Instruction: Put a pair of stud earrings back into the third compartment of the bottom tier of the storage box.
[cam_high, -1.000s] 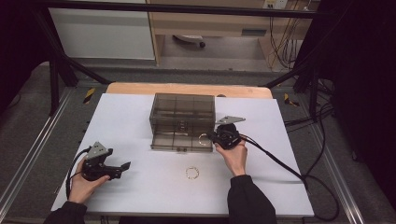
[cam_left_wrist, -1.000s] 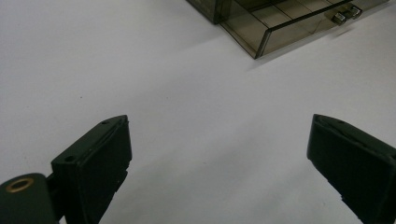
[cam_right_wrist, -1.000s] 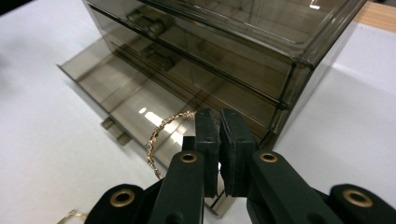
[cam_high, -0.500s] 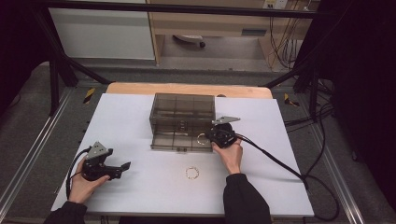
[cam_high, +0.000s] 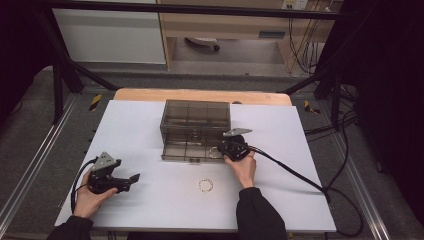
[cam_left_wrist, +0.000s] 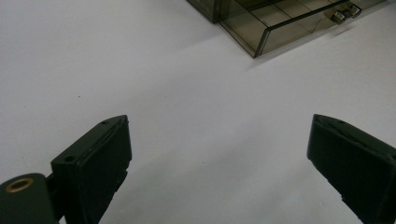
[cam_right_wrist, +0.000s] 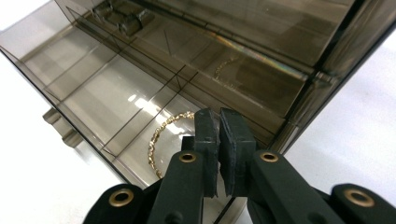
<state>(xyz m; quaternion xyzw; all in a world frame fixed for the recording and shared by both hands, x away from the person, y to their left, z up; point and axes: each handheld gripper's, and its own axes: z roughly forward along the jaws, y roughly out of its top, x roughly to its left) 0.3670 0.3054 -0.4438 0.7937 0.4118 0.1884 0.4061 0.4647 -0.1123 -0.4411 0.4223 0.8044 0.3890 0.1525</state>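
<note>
Right tongs (cam_right_wrist: 218, 154), pinching a bracelet (cam_right_wrist: 161, 135), hang over the box's (cam_high: 195, 131) near corner compartment; left tongs (cam_left_wrist: 219, 163), spread, rest well apart on the tabletop (cam_high: 150, 200).

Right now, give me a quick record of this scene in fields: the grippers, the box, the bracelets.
Left gripper: open, empty, over the white table
Right gripper: shut on a gold bracelet, over the box's front right compartment
Box: smoky clear plastic, divided compartments, lid open
Second bracelet: loose on the table, in front of the box
</note>
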